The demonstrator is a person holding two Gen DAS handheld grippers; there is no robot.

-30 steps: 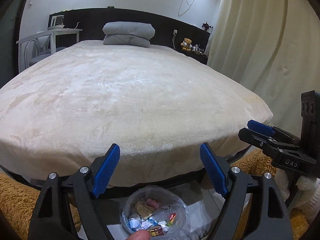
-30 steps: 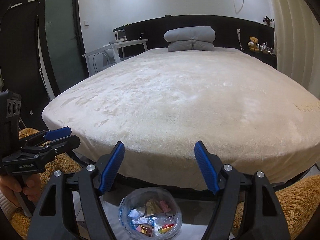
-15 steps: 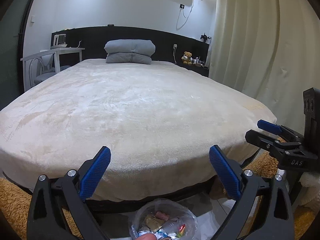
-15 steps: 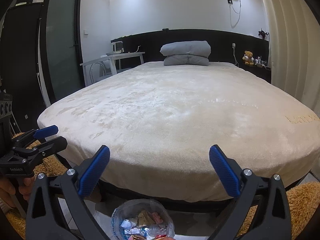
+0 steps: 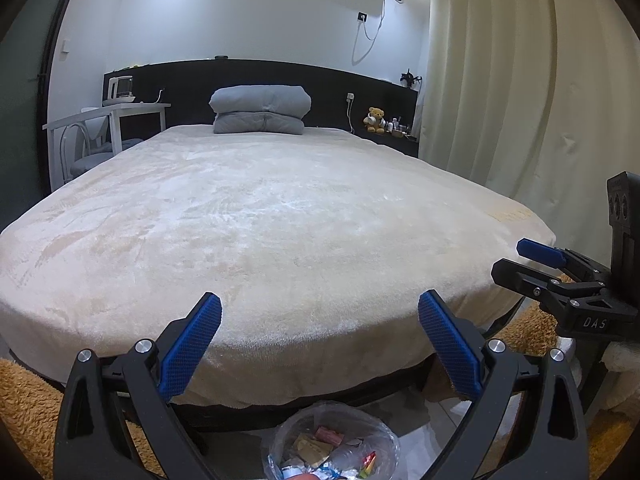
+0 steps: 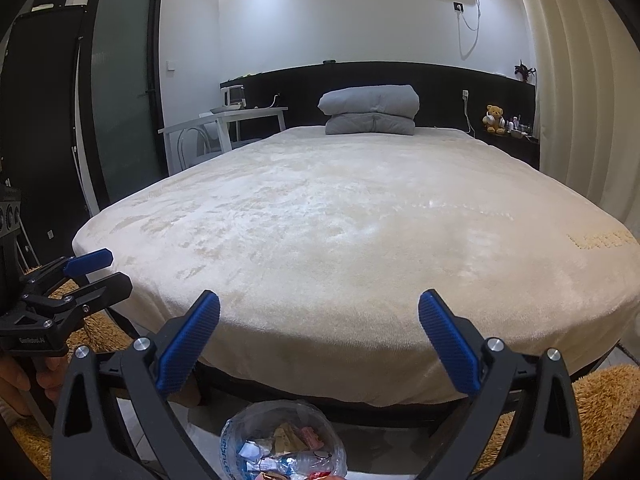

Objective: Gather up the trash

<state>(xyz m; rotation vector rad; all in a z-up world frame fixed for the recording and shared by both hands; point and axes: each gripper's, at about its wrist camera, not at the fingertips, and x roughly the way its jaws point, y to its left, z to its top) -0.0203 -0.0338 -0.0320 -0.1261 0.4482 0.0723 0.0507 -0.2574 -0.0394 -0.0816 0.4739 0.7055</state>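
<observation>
A clear plastic bag of trash (image 5: 332,446) holding several coloured wrappers sits on the floor at the foot of the bed; it also shows in the right wrist view (image 6: 282,444). My left gripper (image 5: 320,340) is open and empty, above the bag and facing the bed. My right gripper (image 6: 319,338) is open and empty too, above the bag. Each gripper shows in the other's view: the right one (image 5: 532,260) at the right edge, the left one (image 6: 96,270) at the left edge.
A wide bed with a cream plush cover (image 5: 260,232) fills the view, with folded grey bedding (image 5: 260,110) at the headboard. Brown shaggy rugs (image 6: 592,404) lie on both sides. A white desk (image 5: 108,118), a curtain (image 5: 520,80) and a dark door (image 6: 120,92) stand around.
Both grippers have tilted up and opened wider, so the bed sits lower in view and the bag has slid toward the bottom edge.
</observation>
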